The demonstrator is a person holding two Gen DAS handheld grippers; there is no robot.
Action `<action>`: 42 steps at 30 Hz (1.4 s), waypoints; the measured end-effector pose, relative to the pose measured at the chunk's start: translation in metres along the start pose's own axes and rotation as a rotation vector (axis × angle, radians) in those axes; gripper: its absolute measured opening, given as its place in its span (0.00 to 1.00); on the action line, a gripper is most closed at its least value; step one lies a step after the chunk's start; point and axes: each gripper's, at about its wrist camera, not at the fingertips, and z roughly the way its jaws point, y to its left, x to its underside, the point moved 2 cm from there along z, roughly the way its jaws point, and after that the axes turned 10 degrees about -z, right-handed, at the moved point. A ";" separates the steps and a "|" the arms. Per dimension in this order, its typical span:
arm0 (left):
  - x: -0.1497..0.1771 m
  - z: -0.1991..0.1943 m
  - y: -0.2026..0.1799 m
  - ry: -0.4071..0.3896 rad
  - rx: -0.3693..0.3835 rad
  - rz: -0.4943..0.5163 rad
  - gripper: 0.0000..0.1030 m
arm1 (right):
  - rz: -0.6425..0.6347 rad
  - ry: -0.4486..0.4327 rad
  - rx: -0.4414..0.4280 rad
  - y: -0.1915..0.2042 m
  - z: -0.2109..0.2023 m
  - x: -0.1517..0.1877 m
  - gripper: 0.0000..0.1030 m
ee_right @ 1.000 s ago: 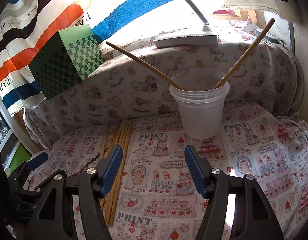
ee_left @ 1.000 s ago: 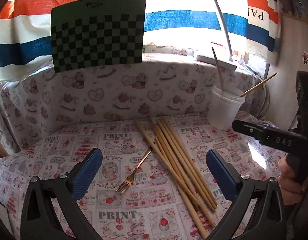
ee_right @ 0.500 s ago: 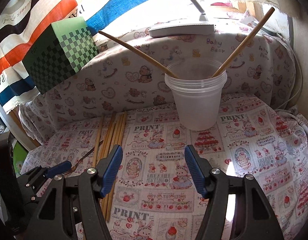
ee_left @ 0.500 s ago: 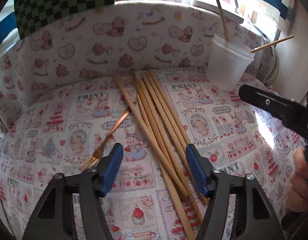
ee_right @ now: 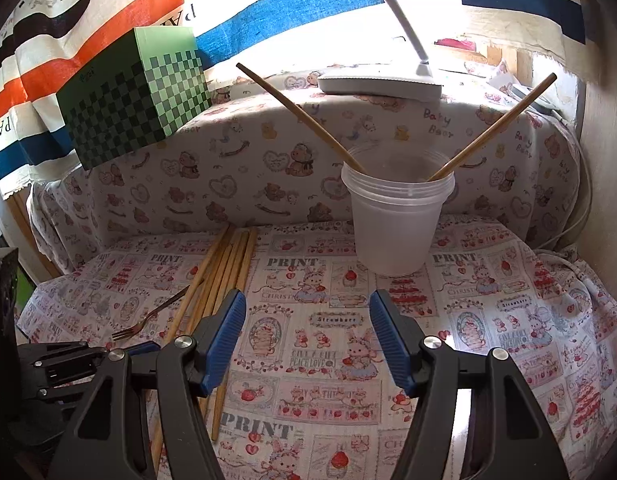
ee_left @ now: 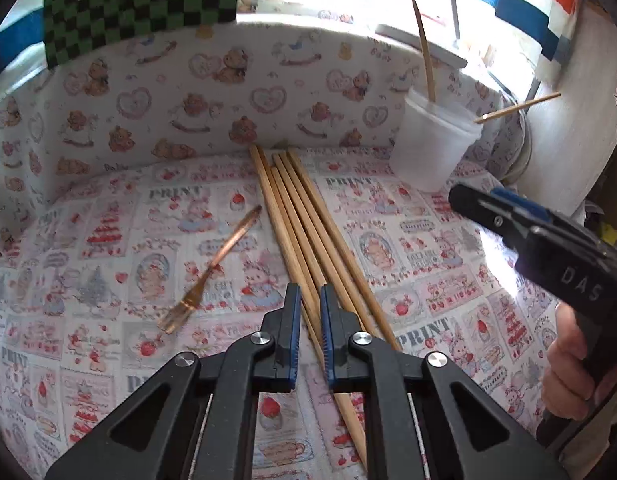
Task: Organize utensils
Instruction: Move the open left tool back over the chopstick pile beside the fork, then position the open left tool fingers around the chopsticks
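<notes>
Several long wooden chopsticks [ee_left: 304,224] [ee_right: 228,264] lie in a bundle on the printed cloth. A copper-coloured fork [ee_left: 216,264] [ee_right: 148,320] lies just left of them. My left gripper [ee_left: 308,304] is low over the bundle's near end; its jaws are closing, with one chopstick pinched between the blue pads. A translucent plastic cup [ee_left: 432,144] [ee_right: 396,216] stands at the back right with two chopsticks [ee_right: 300,116] leaning in it. My right gripper [ee_right: 308,320] [ee_left: 480,200] hovers open in front of the cup with nothing between its fingers.
A padded wall in bear-print fabric [ee_left: 228,92] closes off the back and left. On it rest a green checkered box [ee_right: 136,92] and a white lamp base [ee_right: 380,82]. A white cable [ee_right: 580,216] runs down the right side. A hand [ee_left: 568,368] grips the right tool.
My left gripper has dropped and tilted down toward the chopstick bundle, and its jaws have gone from wide apart to nearly together around one chopstick. The right gripper has barely moved.
</notes>
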 end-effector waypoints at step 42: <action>0.010 0.026 0.016 0.144 -0.137 -0.034 0.26 | -0.026 0.002 0.017 0.005 0.002 0.002 0.65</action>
